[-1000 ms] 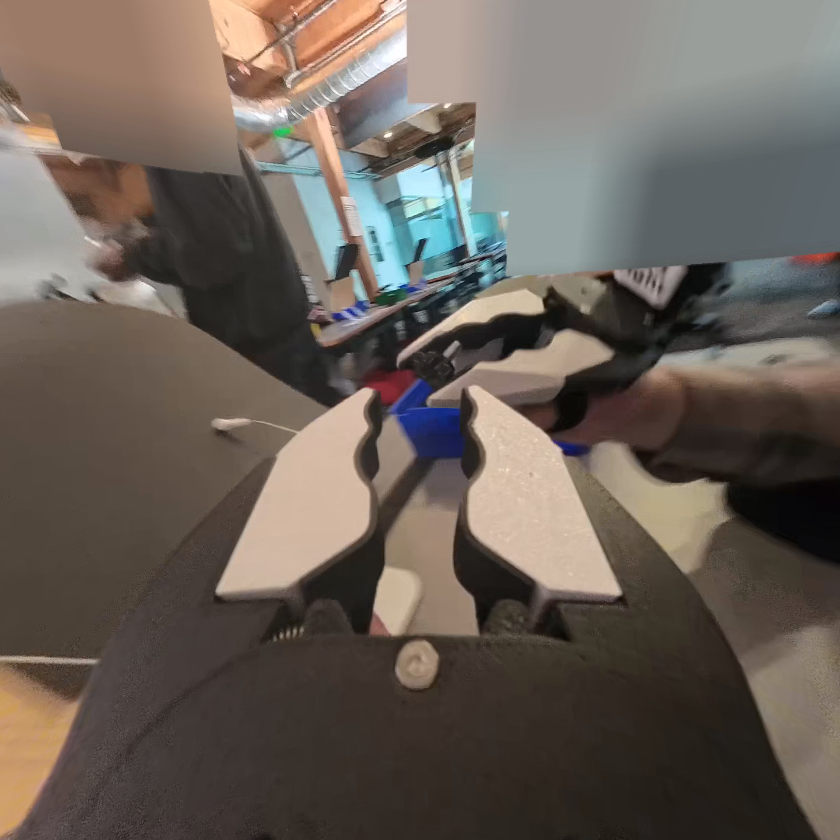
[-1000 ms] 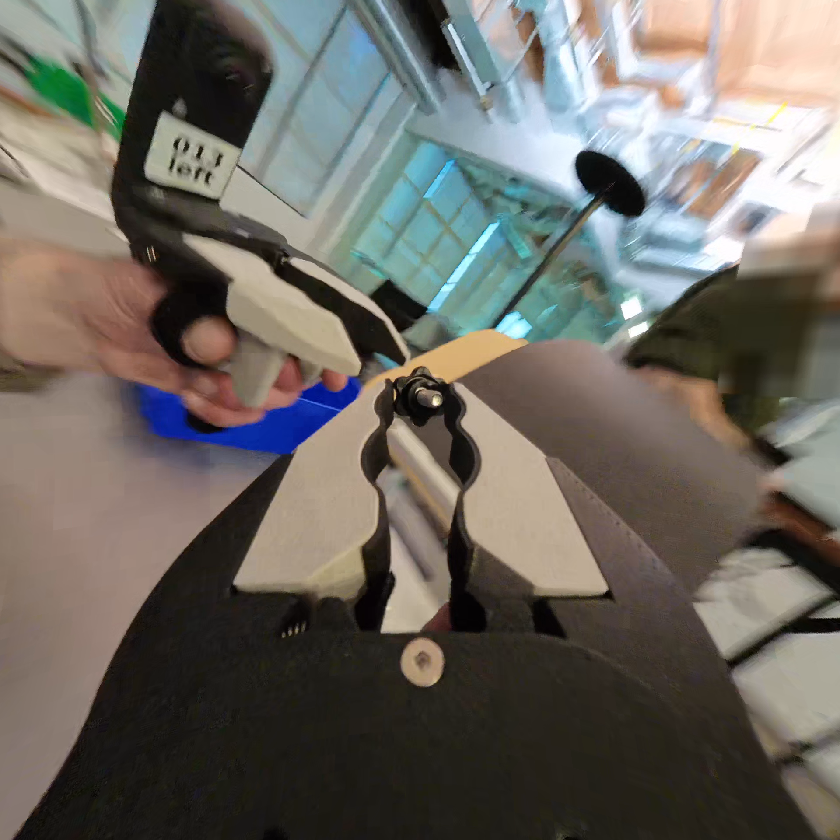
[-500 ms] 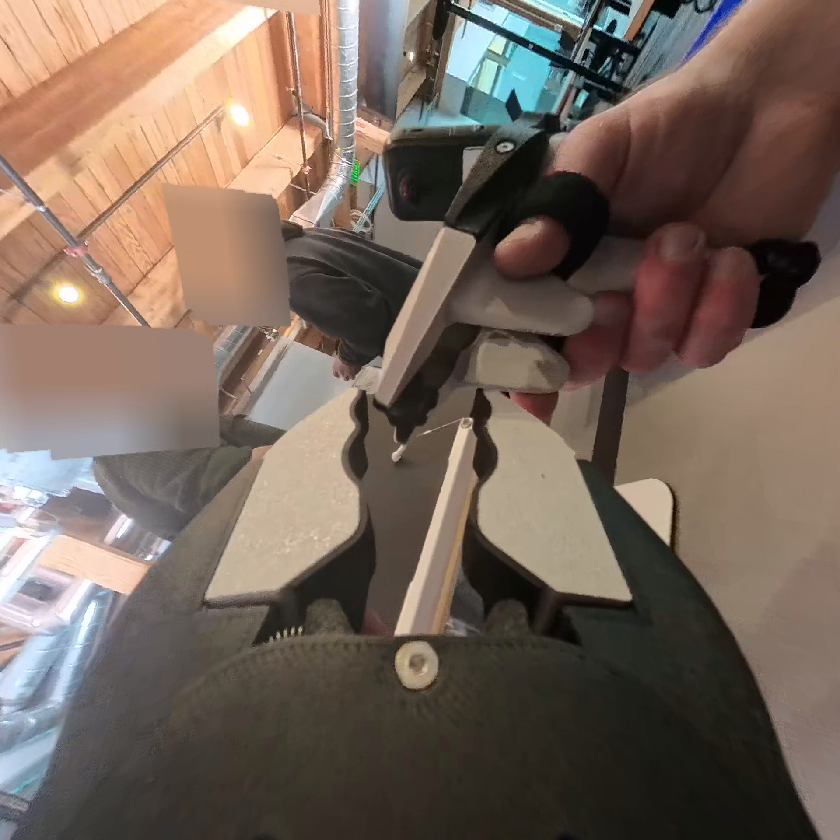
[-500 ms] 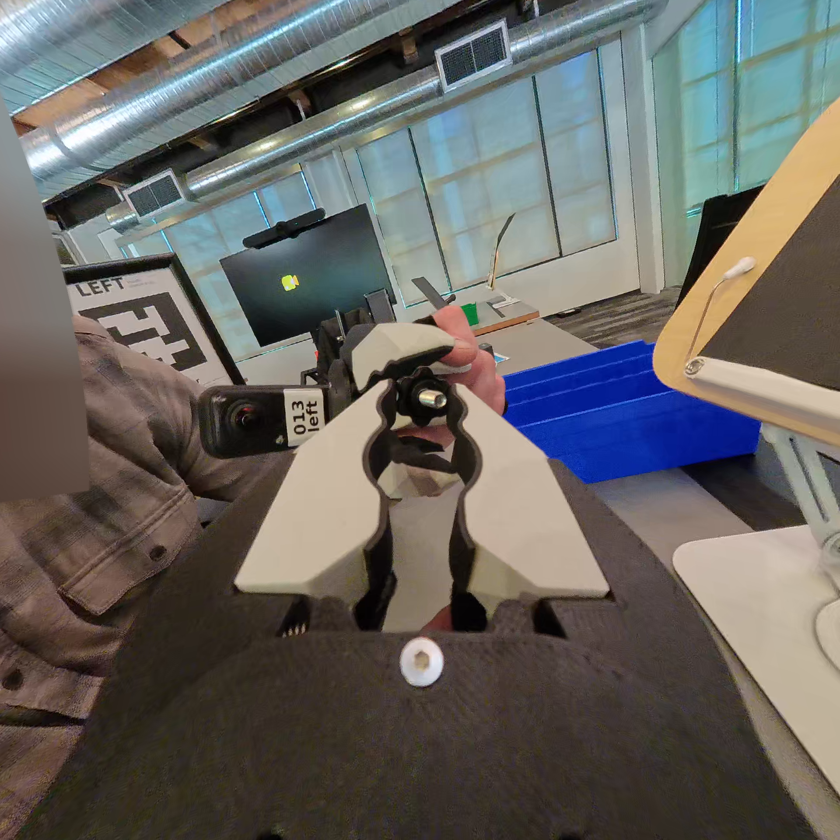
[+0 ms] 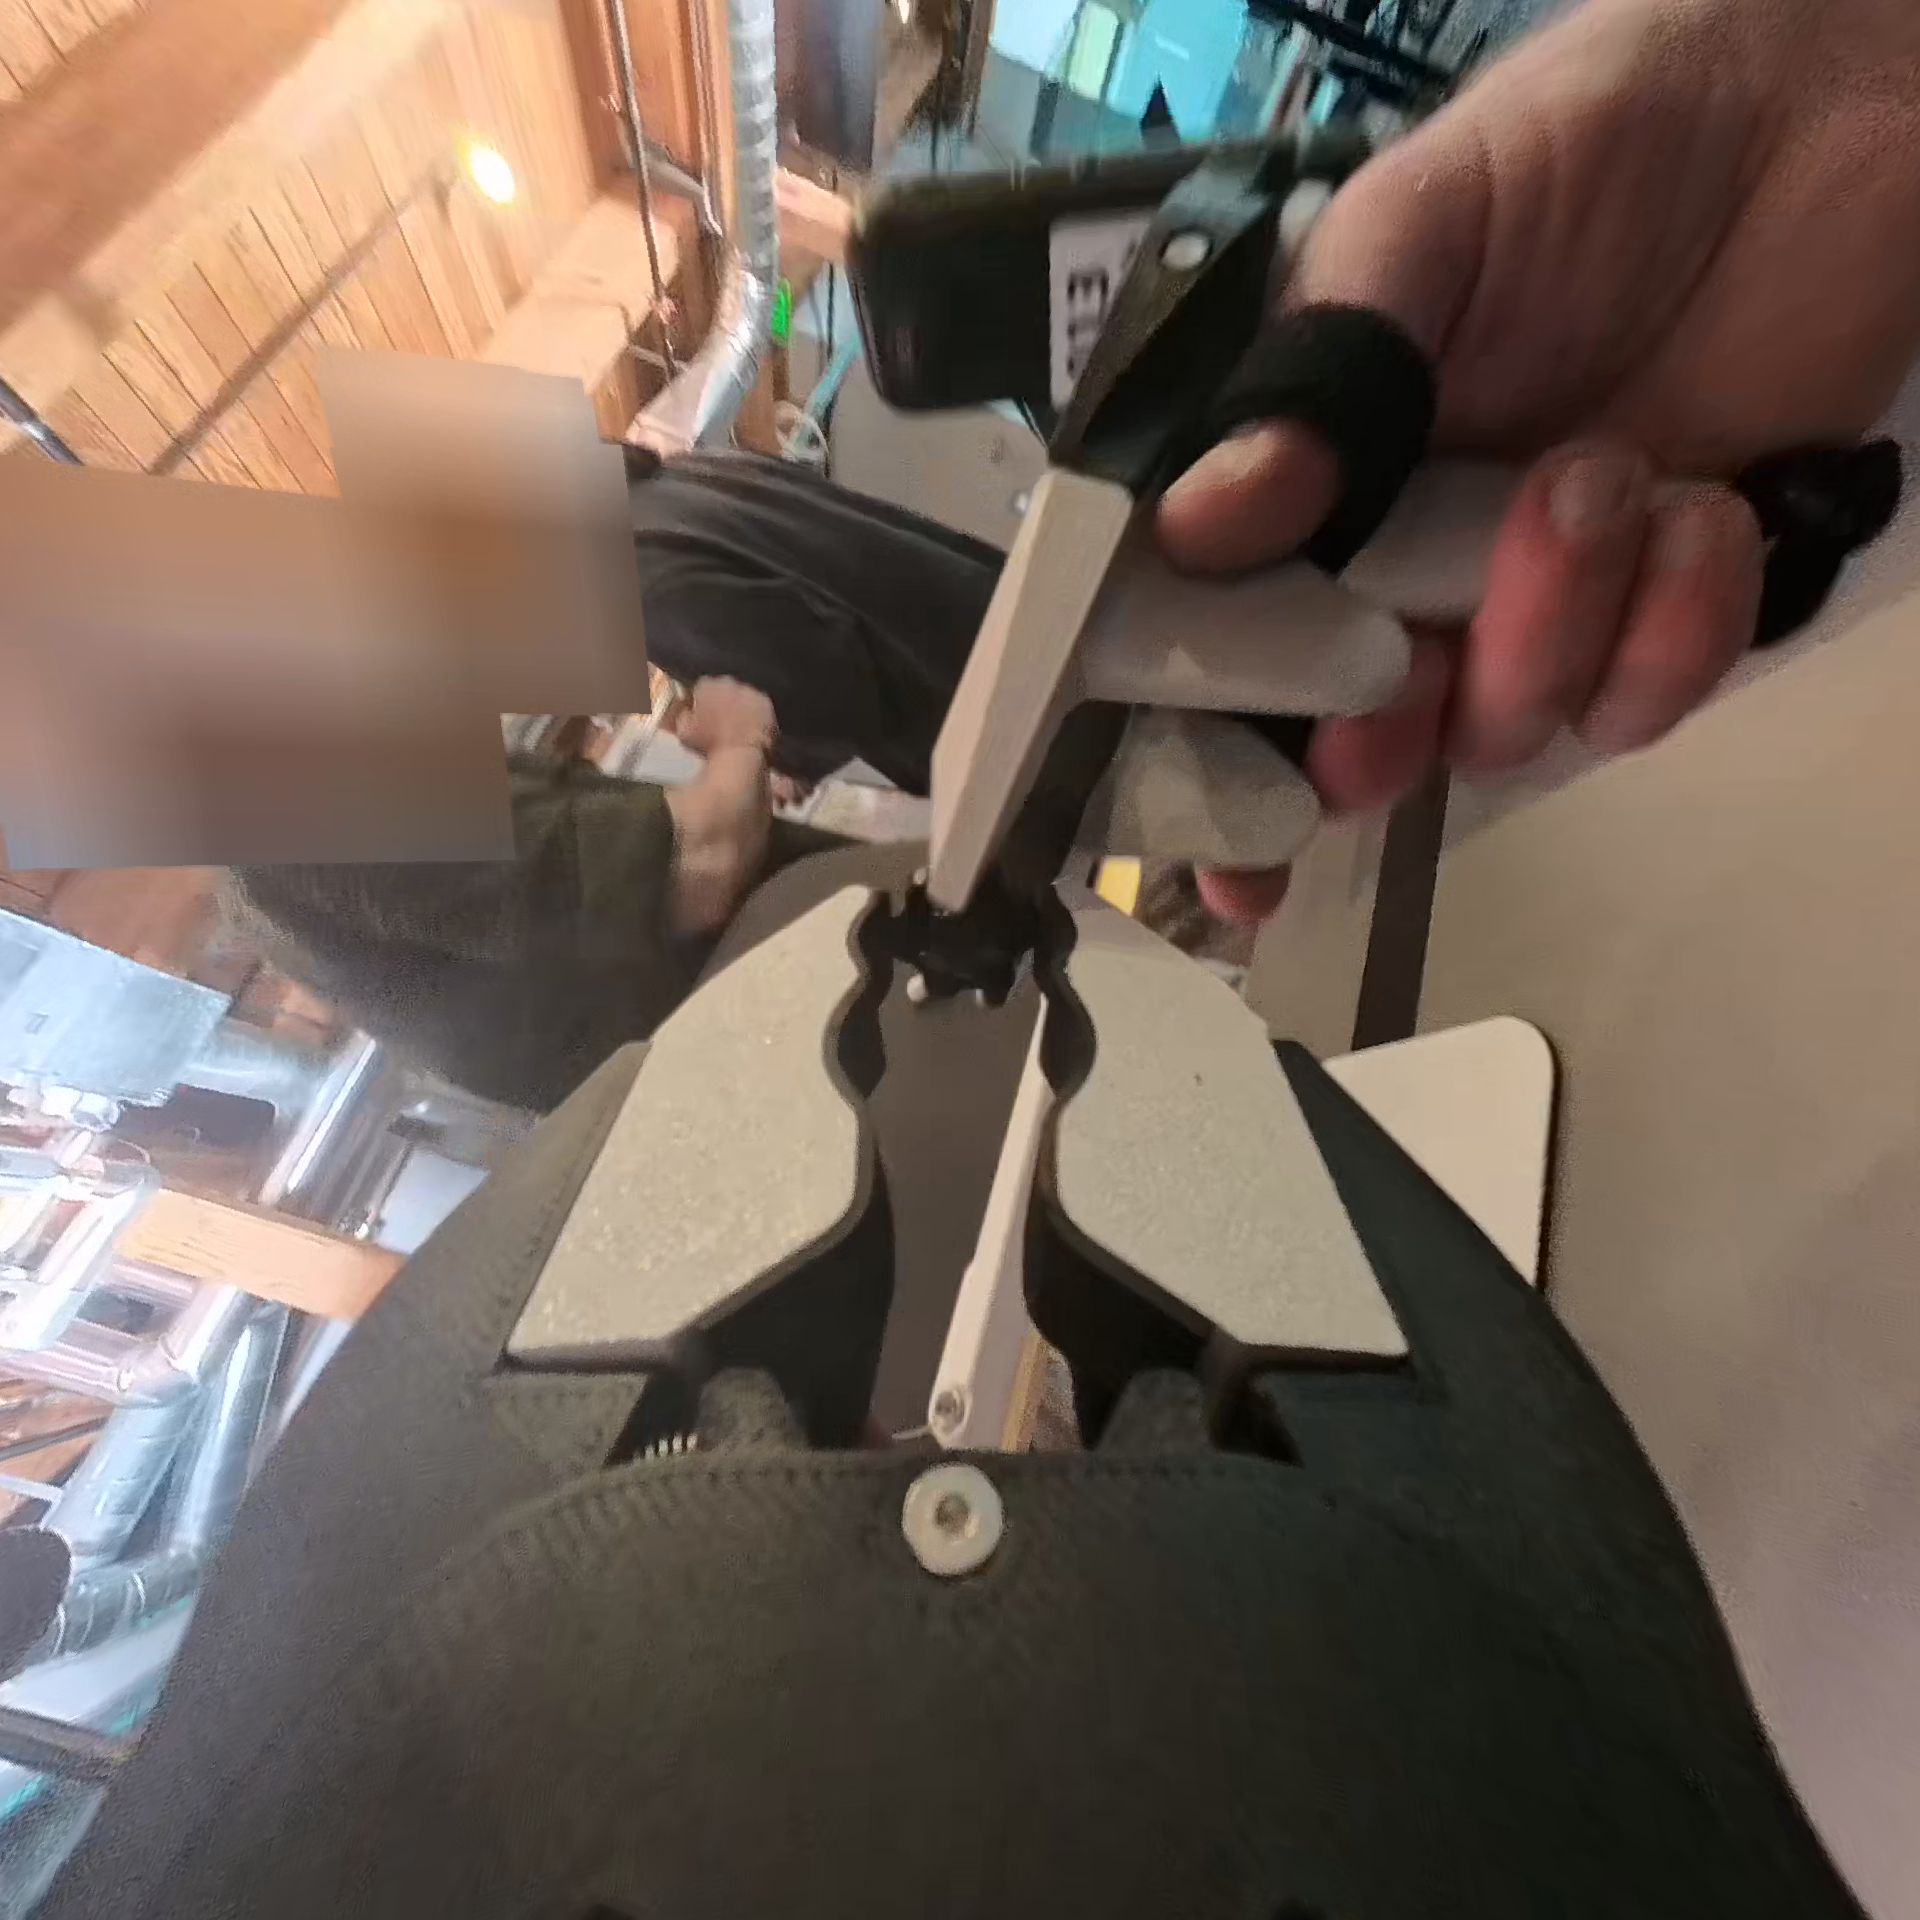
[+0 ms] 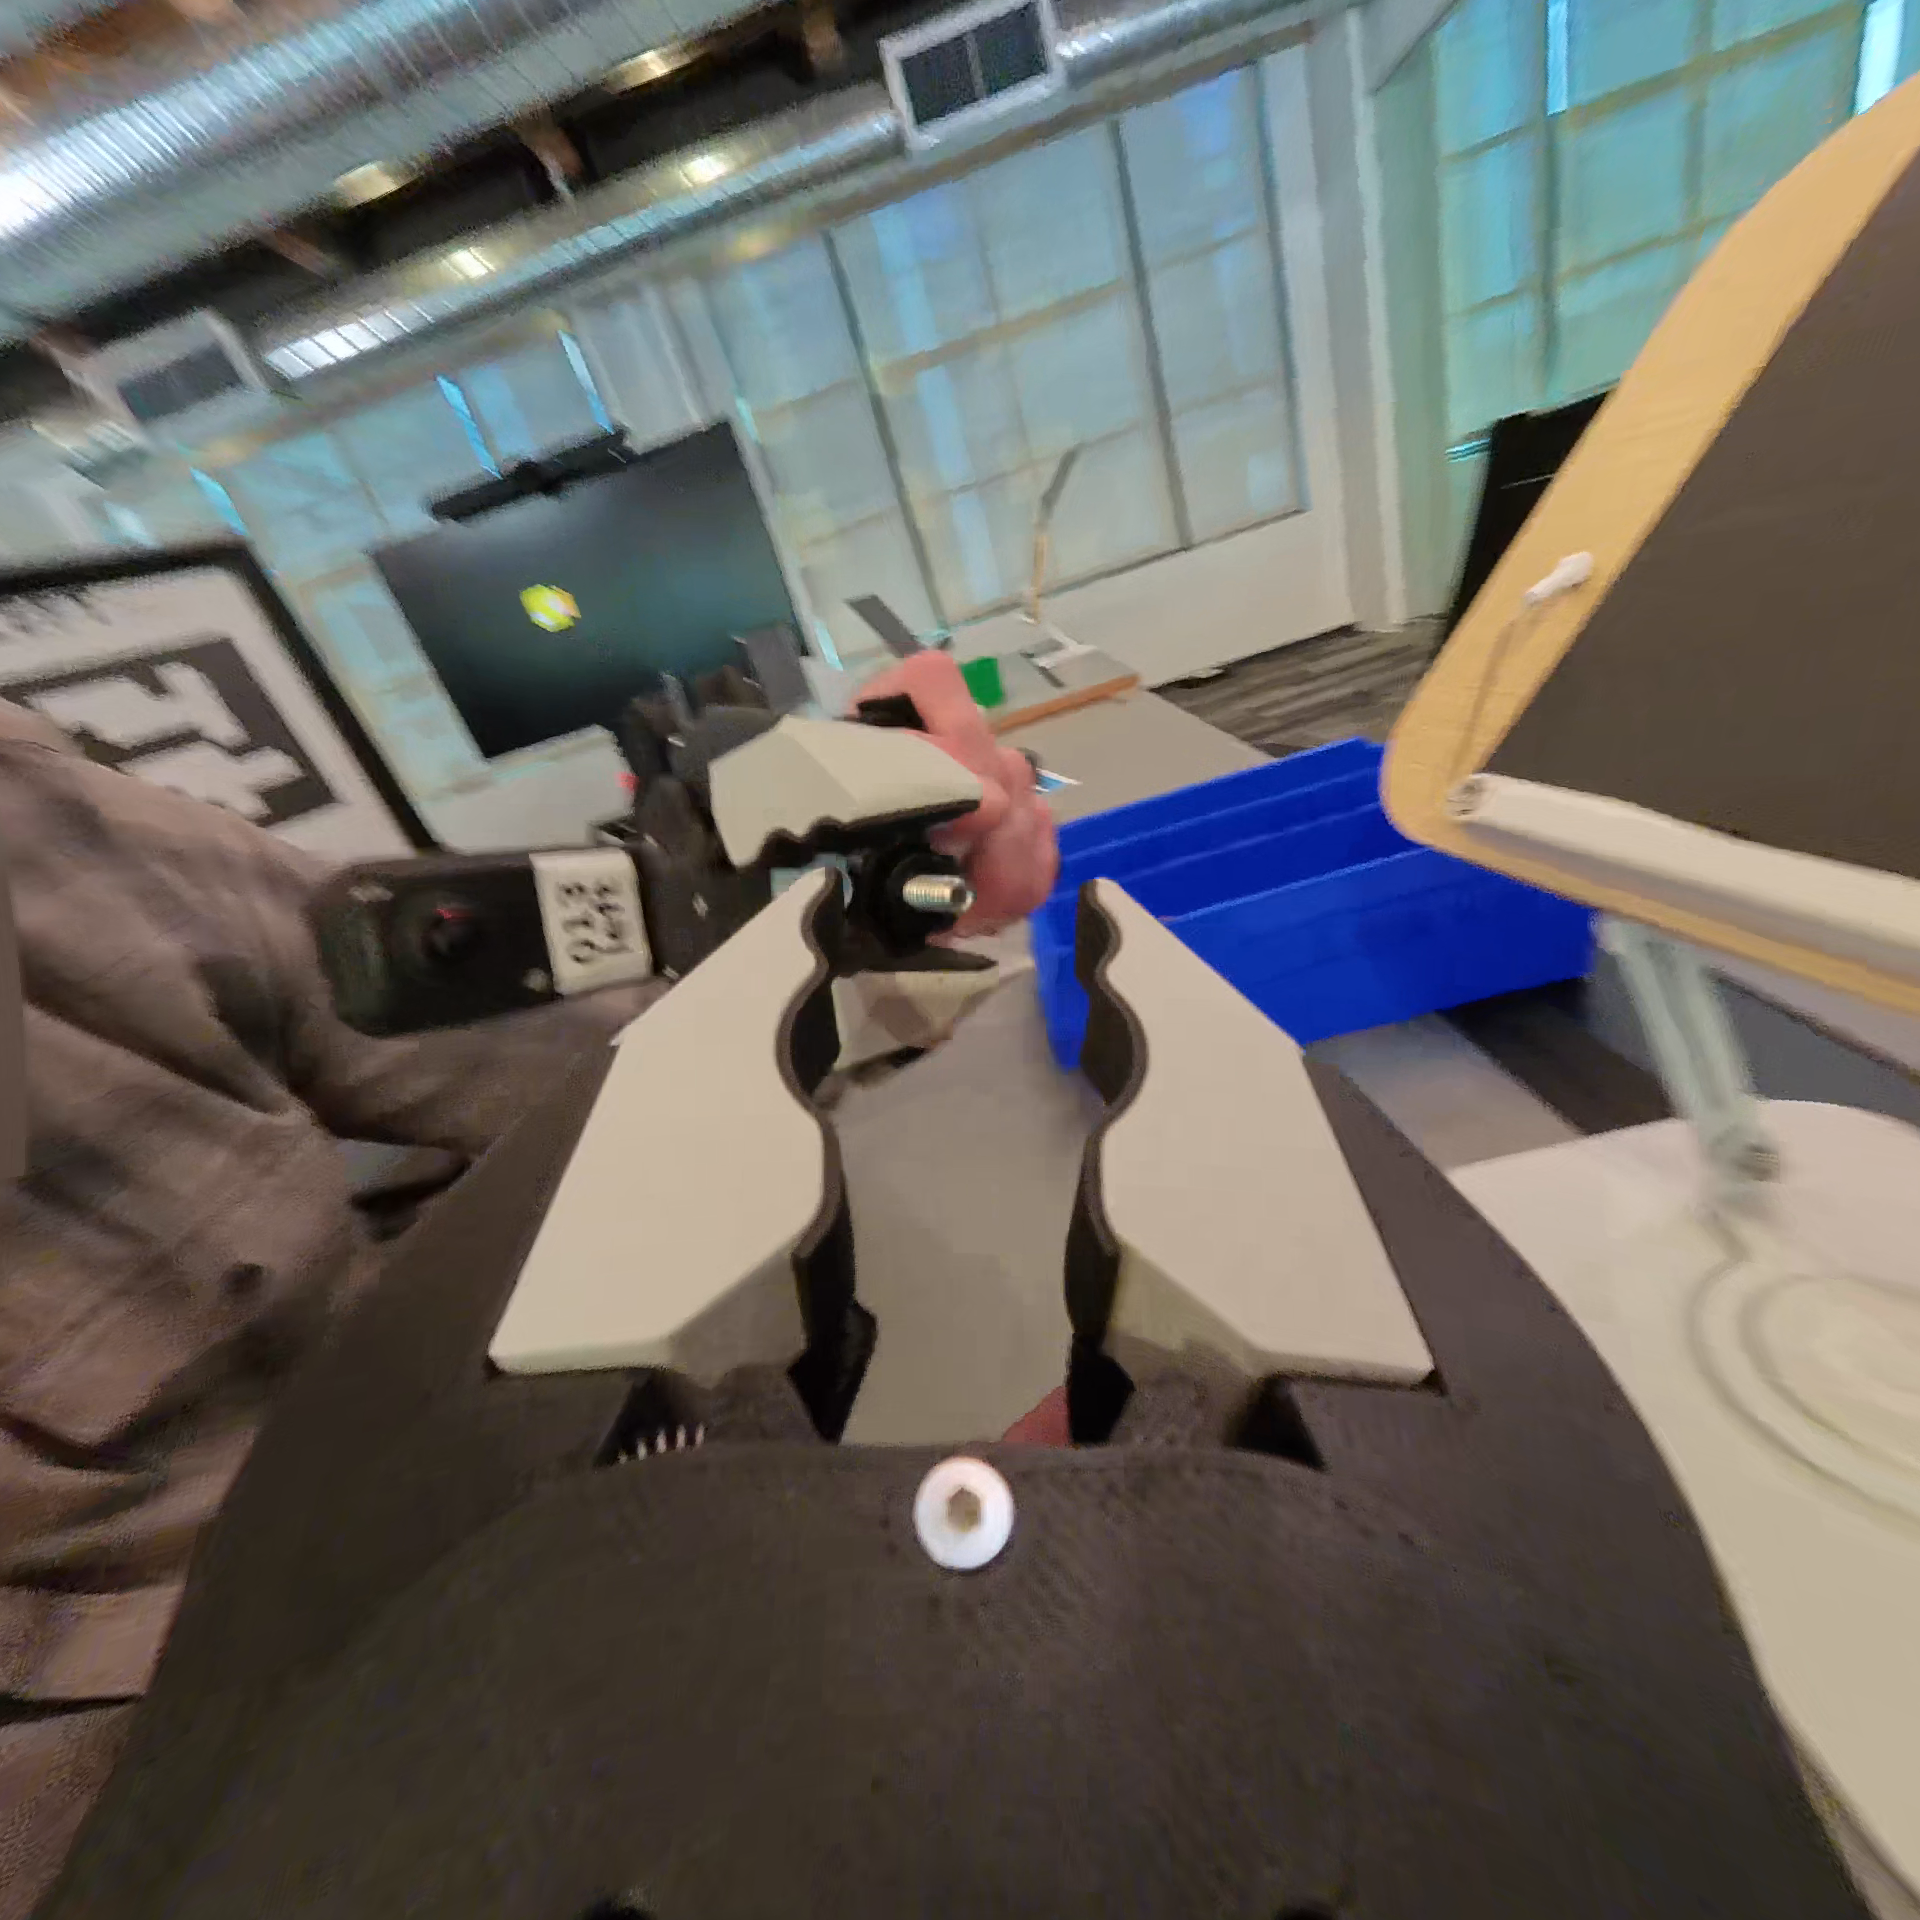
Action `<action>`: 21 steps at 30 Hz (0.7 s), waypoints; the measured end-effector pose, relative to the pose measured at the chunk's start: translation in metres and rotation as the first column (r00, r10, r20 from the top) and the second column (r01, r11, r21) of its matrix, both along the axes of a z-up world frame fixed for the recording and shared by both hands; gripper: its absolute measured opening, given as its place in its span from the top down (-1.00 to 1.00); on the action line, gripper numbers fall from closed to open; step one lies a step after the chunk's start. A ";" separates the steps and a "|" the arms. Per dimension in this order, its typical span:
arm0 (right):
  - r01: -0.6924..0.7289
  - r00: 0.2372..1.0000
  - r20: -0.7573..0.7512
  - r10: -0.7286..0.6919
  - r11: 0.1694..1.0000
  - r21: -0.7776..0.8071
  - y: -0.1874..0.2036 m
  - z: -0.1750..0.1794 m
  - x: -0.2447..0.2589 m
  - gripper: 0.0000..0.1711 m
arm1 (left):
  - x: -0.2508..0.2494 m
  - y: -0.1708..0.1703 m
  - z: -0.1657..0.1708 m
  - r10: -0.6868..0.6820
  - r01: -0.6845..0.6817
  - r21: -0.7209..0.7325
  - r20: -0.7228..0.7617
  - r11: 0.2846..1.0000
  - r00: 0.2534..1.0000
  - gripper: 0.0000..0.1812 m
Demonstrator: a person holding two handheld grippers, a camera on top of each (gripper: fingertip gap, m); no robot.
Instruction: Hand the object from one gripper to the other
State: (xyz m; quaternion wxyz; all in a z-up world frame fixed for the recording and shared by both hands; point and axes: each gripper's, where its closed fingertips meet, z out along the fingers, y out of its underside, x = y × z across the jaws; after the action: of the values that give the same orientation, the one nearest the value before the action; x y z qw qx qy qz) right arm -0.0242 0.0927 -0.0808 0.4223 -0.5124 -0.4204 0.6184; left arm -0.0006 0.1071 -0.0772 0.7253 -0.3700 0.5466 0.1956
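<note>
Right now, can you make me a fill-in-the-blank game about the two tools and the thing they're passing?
1. The left tool grips the black knob, while the right tool has its jaws ___.
2. The bin on the table behind them is coloured ___.
3. The shiny screw sticking out of the knob is made of ___.

Missing words: open, blue, metal.

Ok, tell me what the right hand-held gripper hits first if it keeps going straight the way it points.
Probably the small black knob with a threaded metal stud, clamped in the left hand-held gripper just beyond the right hand-held gripper's open tips; depth is uncertain.
</note>
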 end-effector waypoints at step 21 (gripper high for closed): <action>-0.292 0.912 0.256 -0.320 -0.070 0.954 -0.075 -0.082 -0.028 0.51 | -0.037 -0.083 -0.102 -0.478 0.093 -0.935 -0.088 0.342 0.874 0.72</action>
State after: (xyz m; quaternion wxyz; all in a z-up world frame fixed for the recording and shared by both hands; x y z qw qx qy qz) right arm -0.0519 0.0175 -0.1632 0.5676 -0.1575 -0.8079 -0.0180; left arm -0.0371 0.0236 -0.1792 0.3170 -0.5592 0.7379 -0.2057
